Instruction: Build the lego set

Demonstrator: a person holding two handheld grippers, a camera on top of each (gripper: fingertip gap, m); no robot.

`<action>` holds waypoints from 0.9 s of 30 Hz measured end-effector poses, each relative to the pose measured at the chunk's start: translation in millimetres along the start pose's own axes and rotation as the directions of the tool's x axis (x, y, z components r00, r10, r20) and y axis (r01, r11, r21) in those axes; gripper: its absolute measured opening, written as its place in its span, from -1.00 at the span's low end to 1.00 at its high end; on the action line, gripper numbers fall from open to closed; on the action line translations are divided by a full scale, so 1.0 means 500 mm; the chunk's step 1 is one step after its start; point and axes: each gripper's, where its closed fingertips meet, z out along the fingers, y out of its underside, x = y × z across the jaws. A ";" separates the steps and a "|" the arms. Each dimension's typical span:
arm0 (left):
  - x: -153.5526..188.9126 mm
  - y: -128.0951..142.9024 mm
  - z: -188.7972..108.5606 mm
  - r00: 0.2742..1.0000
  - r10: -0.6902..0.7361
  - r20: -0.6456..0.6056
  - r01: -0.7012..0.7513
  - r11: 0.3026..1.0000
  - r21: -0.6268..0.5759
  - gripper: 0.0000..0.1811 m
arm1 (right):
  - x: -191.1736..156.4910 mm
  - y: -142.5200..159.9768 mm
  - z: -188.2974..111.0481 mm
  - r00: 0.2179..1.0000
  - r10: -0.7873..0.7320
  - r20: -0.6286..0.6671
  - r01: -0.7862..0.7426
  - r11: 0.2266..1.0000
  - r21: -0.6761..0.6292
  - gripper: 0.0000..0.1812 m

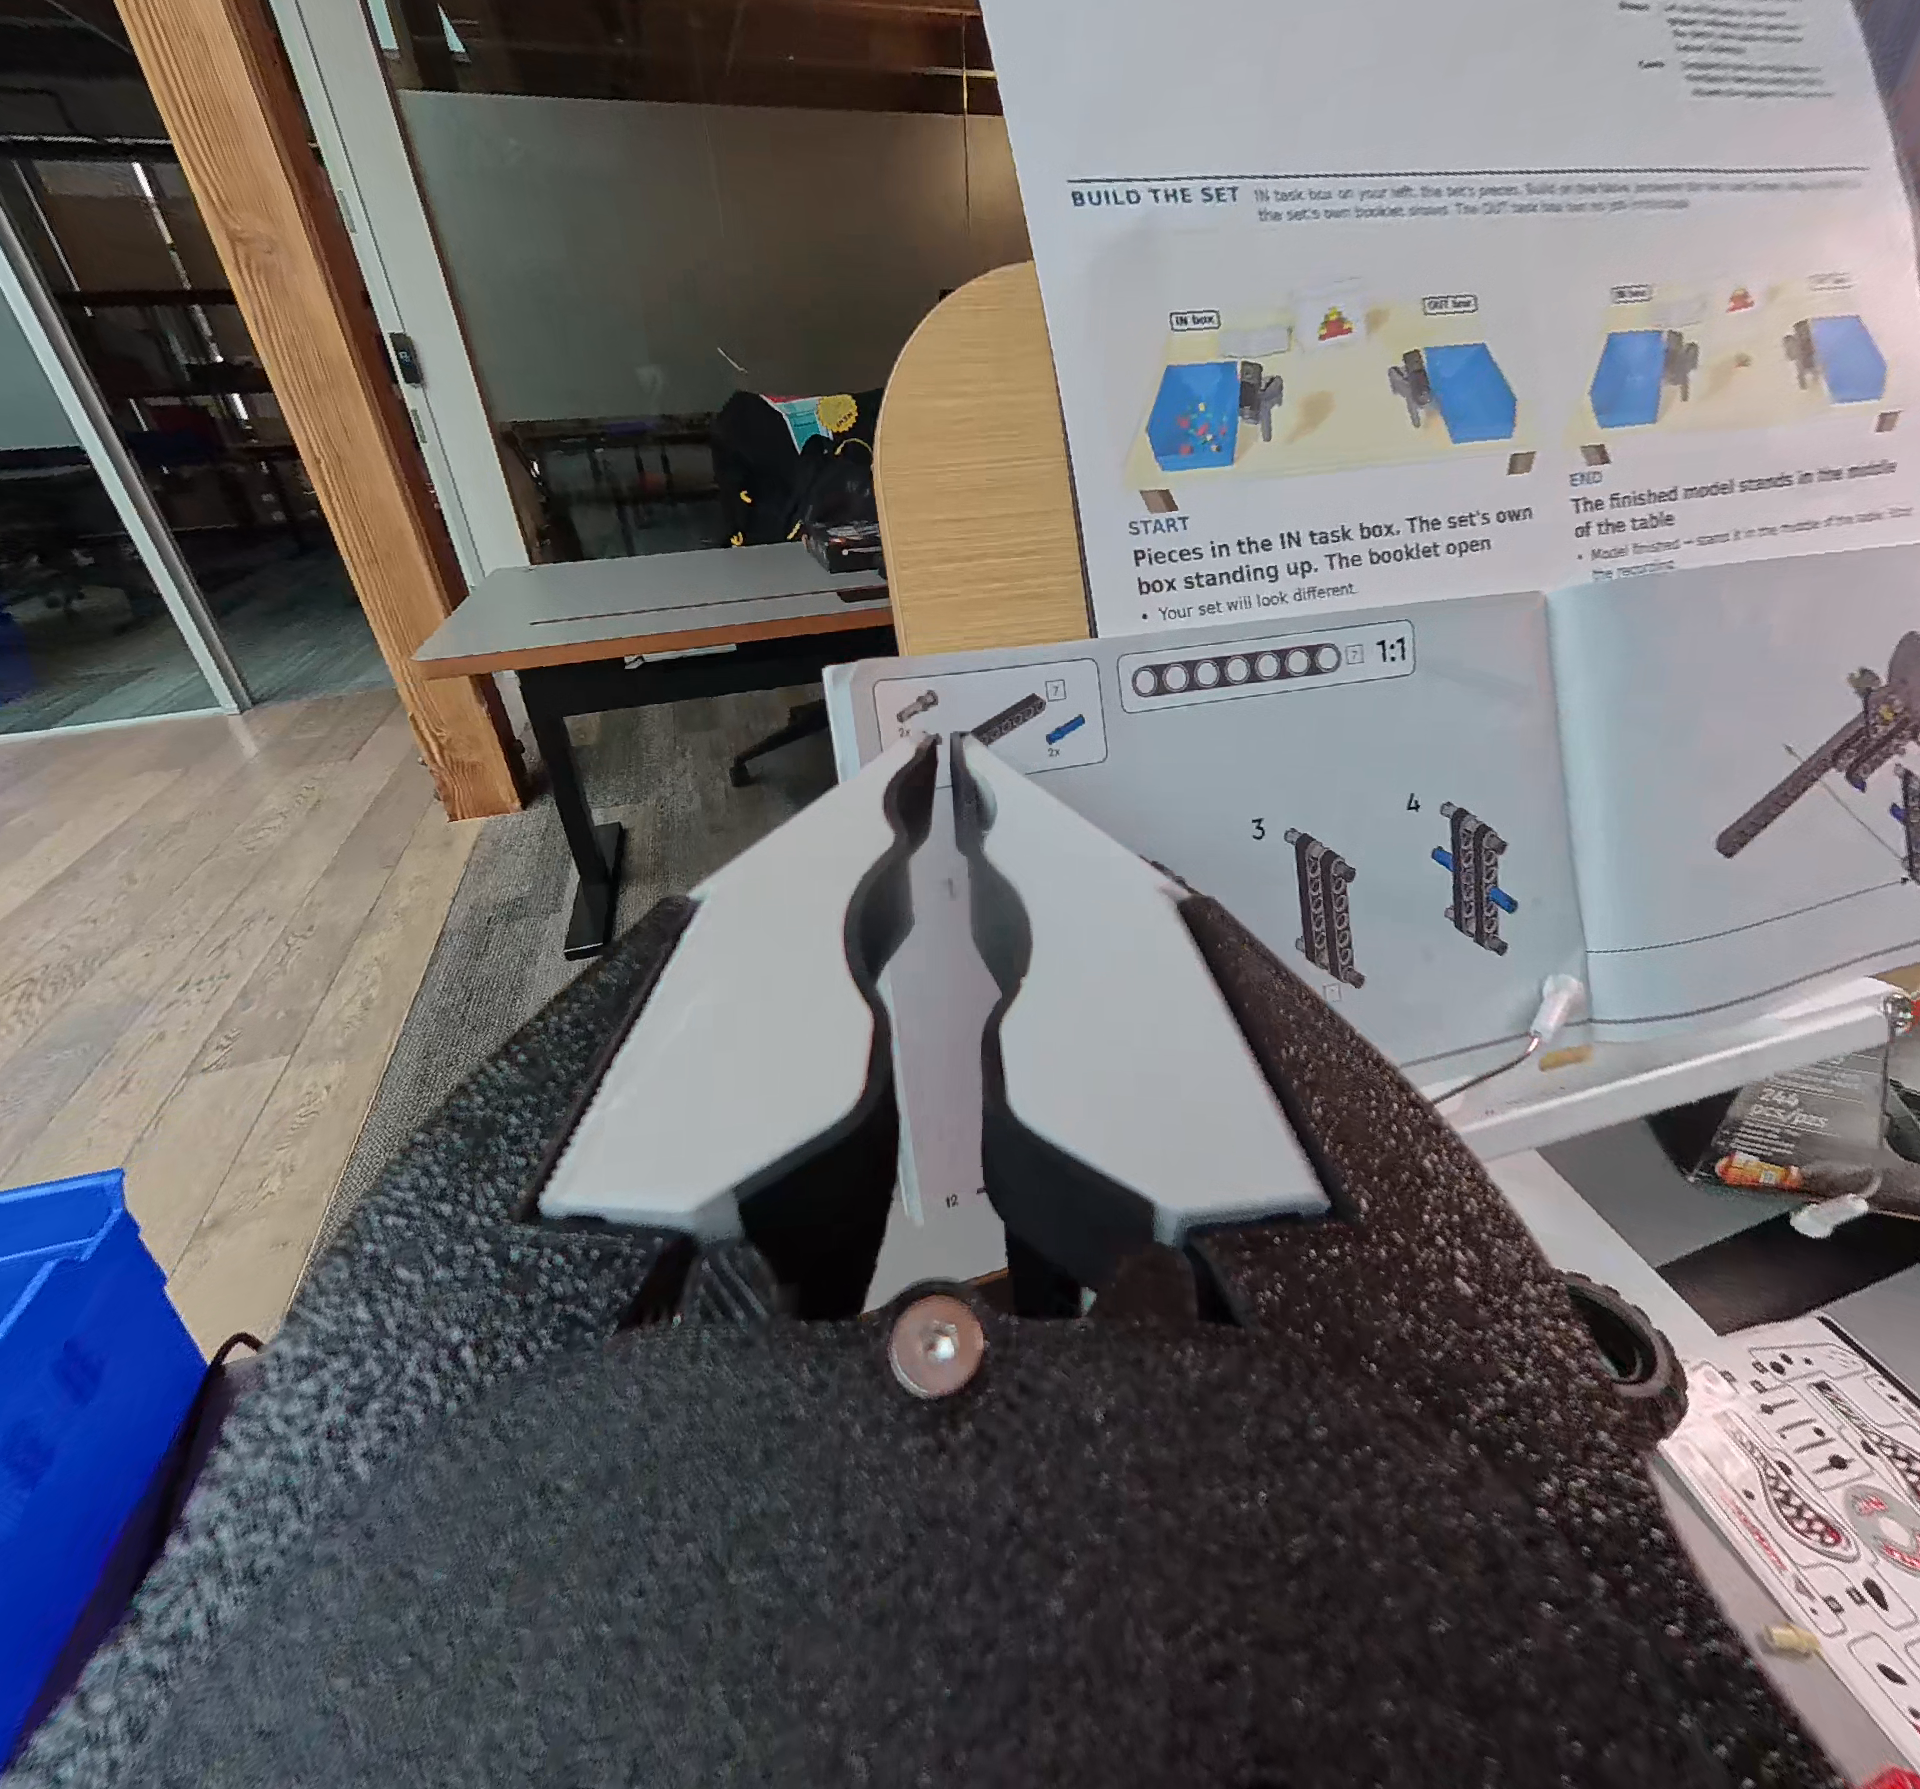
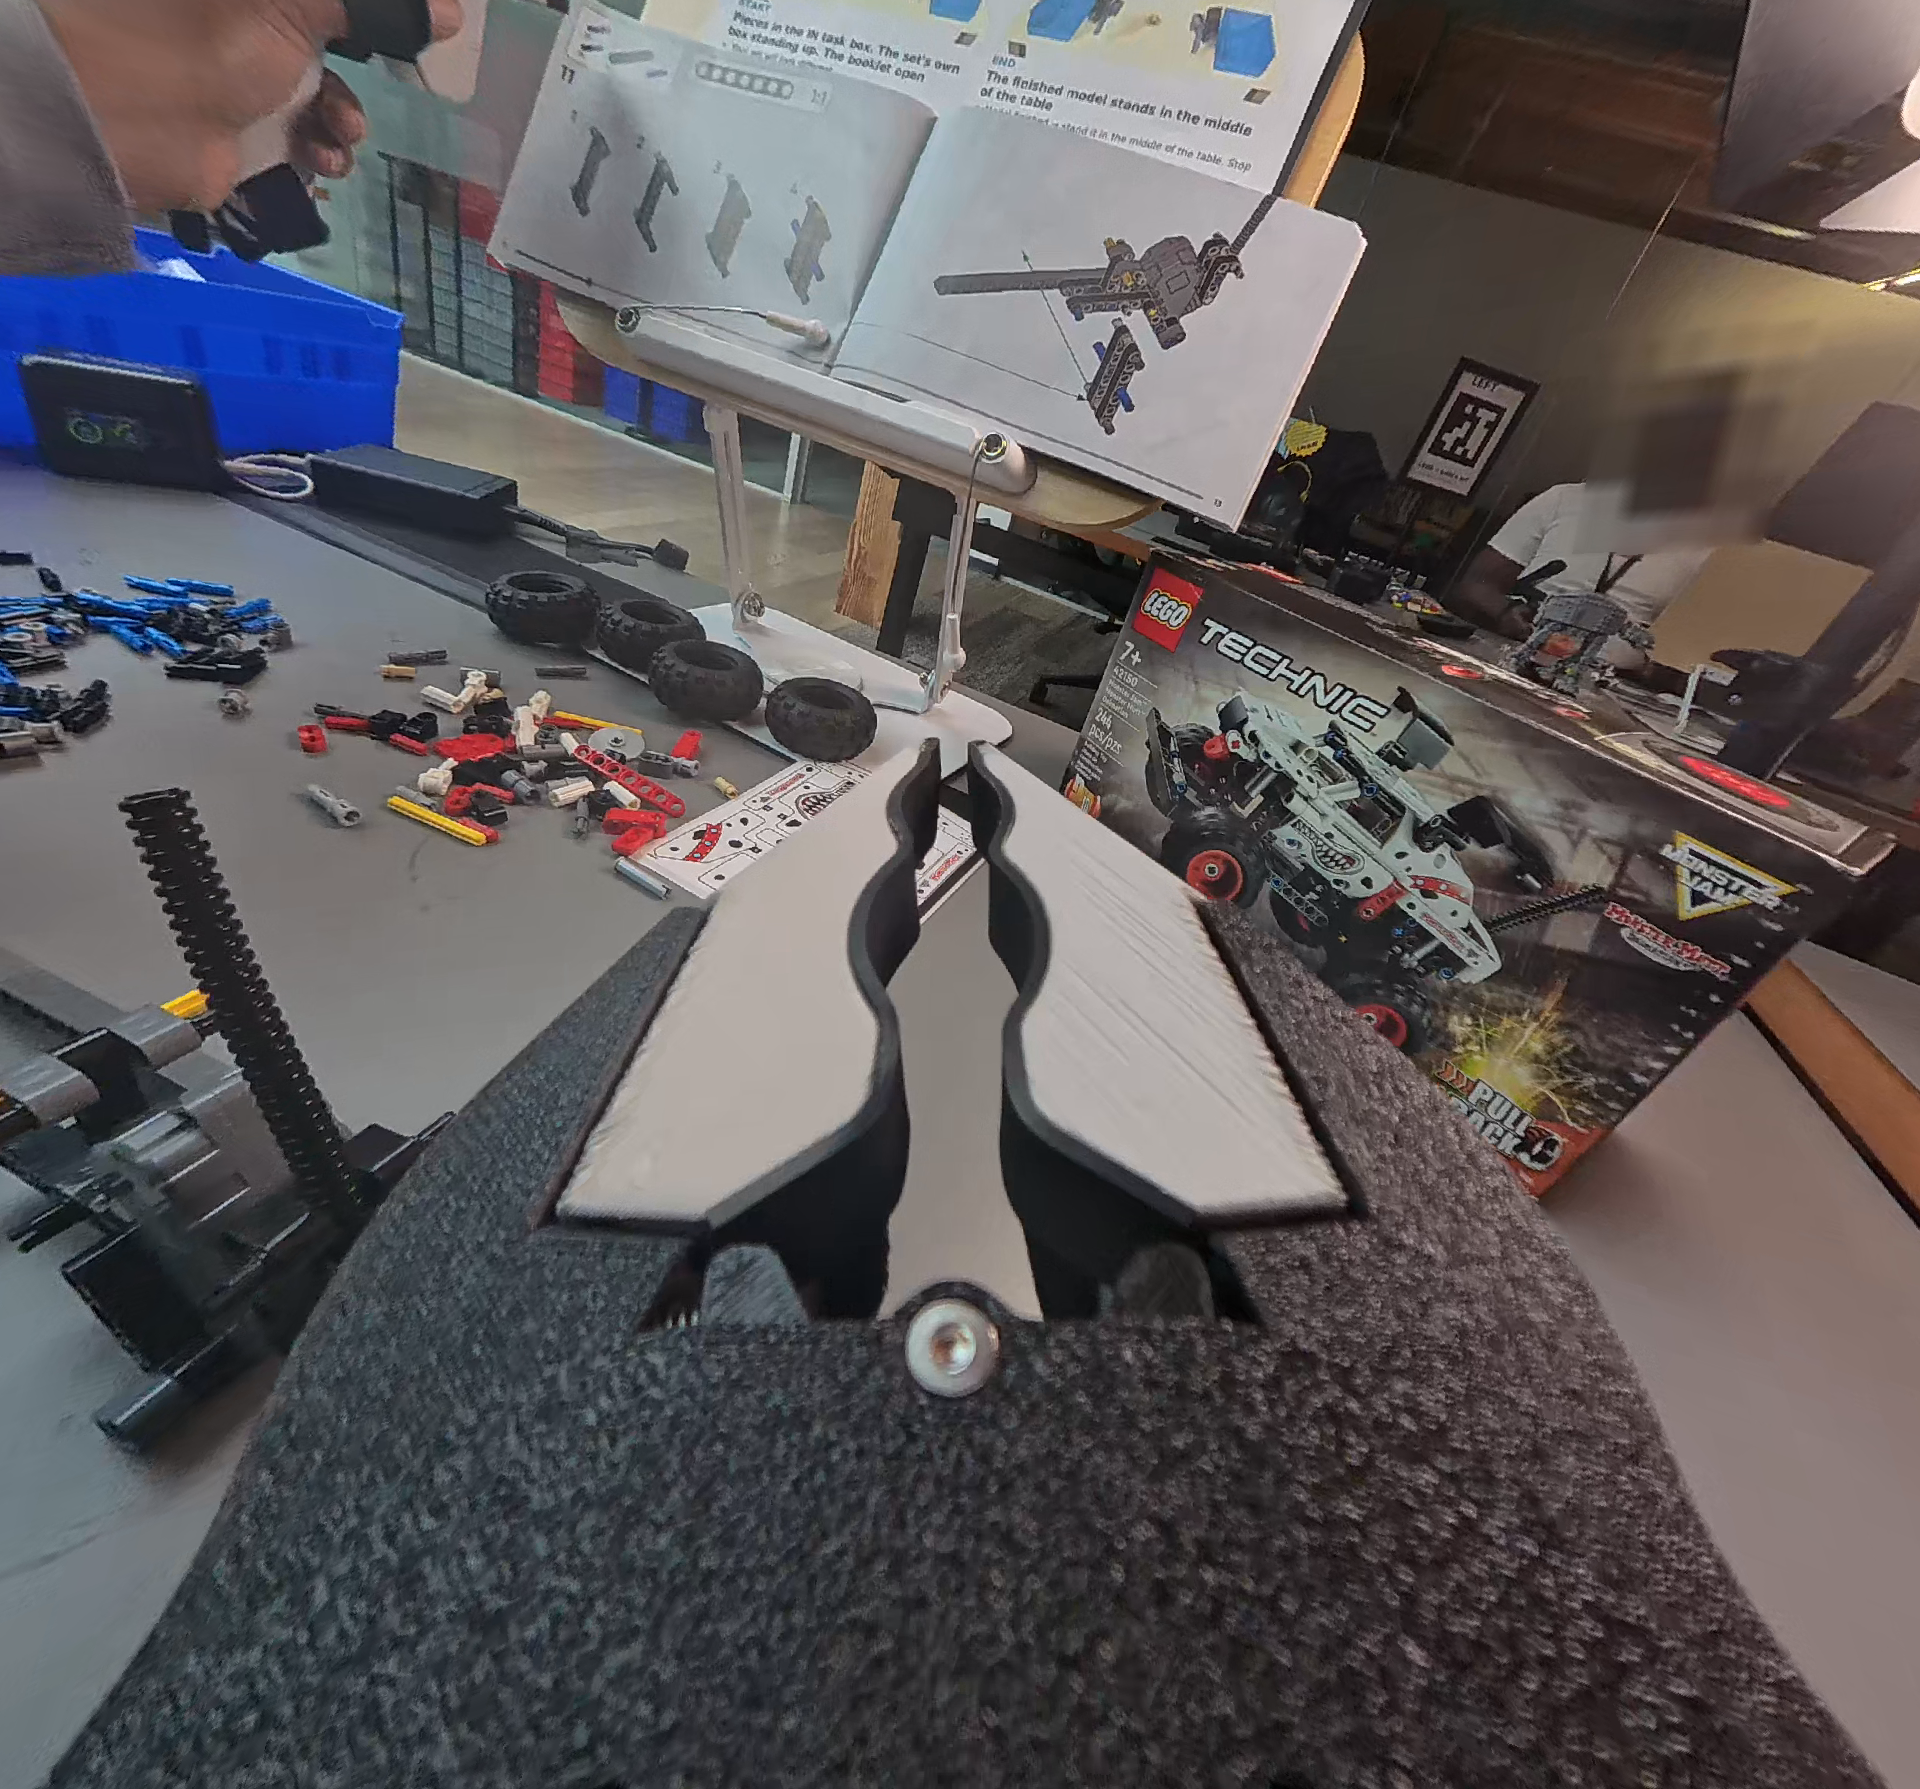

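Note:
The open booklet [image 1: 1351, 804] rests on a white stand [image 2: 831, 389], and part of its left page shows through the gap between my left fingers. My left gripper [image 1: 943, 752] is shut and empty, raised in front of that left page. My right gripper [image 2: 954, 760] is shut and empty, low over the grey table [image 2: 416, 960]. A partly built grey and black model [image 2: 156, 1168] with a long black toothed bar [image 2: 229, 991] lies left of the right gripper. Loose red, black and white pieces [image 2: 520, 773], blue pins [image 2: 135, 617] and several black tyres [image 2: 707, 679] lie ahead on the table.
The set's box [image 2: 1455, 856] stands to the right. A sticker sheet [image 2: 769, 814] lies just past the right fingertips. A blue bin [image 2: 260, 337], a black device [image 2: 114, 430] and a power adapter [image 2: 416, 492] sit at the far left. A printed instruction sheet [image 1: 1455, 285] stands behind the booklet. The tips of one gripper are about 45 cm away from the tips of the other.

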 end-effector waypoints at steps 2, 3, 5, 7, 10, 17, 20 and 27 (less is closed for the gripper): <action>-0.009 0.005 0.013 1.000 -0.001 0.019 0.002 1.000 -0.013 -1.00 | -0.005 0.000 0.000 1.000 0.001 0.012 -0.001 1.000 -0.002 -0.95; -0.013 0.008 0.017 1.000 -0.003 0.024 0.004 1.000 -0.018 -1.00 | -0.008 0.001 0.002 1.000 0.004 0.020 -0.004 1.000 -0.005 -0.95; -0.018 0.012 0.022 0.999 0.000 0.033 0.000 1.000 -0.019 -1.00 | -0.014 0.004 0.004 0.999 0.007 0.033 -0.007 1.000 -0.011 -0.95; -0.022 0.013 0.023 0.999 0.002 0.035 -0.001 1.000 -0.020 -1.00 | -0.020 0.009 0.007 0.999 0.008 0.043 -0.007 1.000 -0.018 -0.95; -0.027 0.013 0.019 0.999 -0.005 0.033 0.006 1.000 -0.019 -1.00 | -0.023 0.016 0.009 0.999 0.009 0.049 -0.008 0.999 -0.032 -0.94; -0.025 0.024 0.014 1.000 -0.008 0.019 0.009 0.999 -0.032 -0.99 | -0.028 0.023 0.011 0.998 0.009 0.058 -0.007 0.999 -0.048 -0.94; -0.027 0.026 0.015 1.000 -0.005 0.021 0.005 0.999 -0.036 -0.99 | -0.030 0.023 0.011 0.998 0.005 0.059 -0.002 0.999 -0.048 -0.94; -0.029 0.029 0.014 1.000 -0.005 0.015 0.006 0.999 -0.040 -0.98 | -0.029 0.028 0.012 0.998 0.009 0.061 -0.005 0.998 -0.057 -0.95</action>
